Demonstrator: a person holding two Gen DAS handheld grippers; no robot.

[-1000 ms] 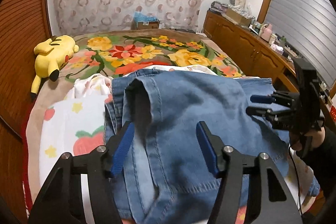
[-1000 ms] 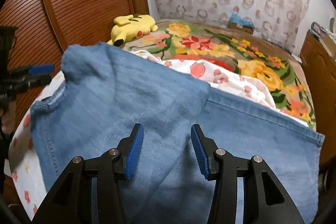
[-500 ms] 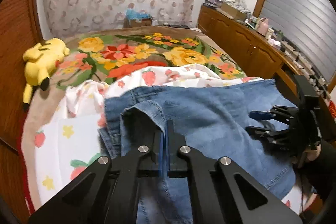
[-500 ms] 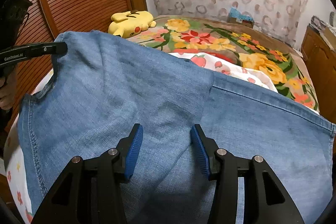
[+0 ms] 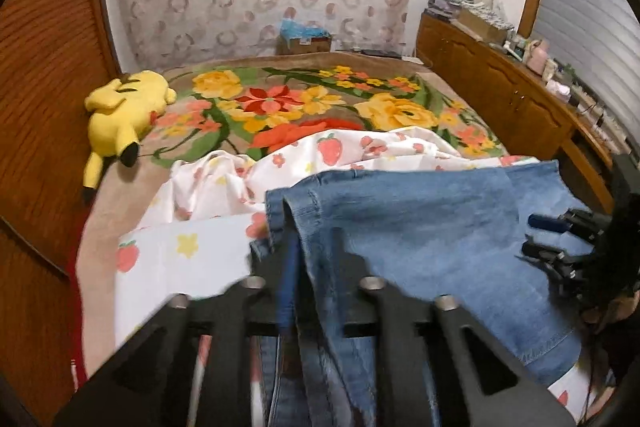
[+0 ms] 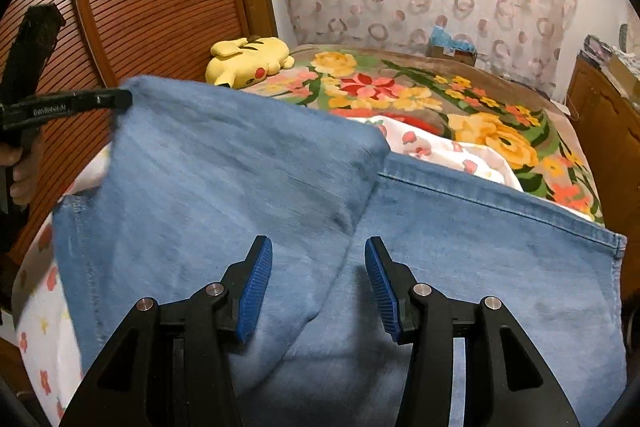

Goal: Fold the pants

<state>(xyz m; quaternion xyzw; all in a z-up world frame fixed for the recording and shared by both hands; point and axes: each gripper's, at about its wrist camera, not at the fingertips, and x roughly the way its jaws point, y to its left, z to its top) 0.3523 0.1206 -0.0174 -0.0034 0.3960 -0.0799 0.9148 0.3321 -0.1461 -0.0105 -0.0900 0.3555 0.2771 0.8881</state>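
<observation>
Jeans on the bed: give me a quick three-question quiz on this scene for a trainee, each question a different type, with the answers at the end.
1. True or false: the right gripper is clamped on the jeans.
2. Multiple choice: what lies directly under the jeans? A) a strawberry-print sheet; B) a bare wooden floor; C) a grey towel.
3. Short answer: what lies at the edge of the floral blanket, next to the wooden wall?

Key
1. False: its jaws stand open over the denim.
2. A.
3. A yellow plush toy.
</observation>
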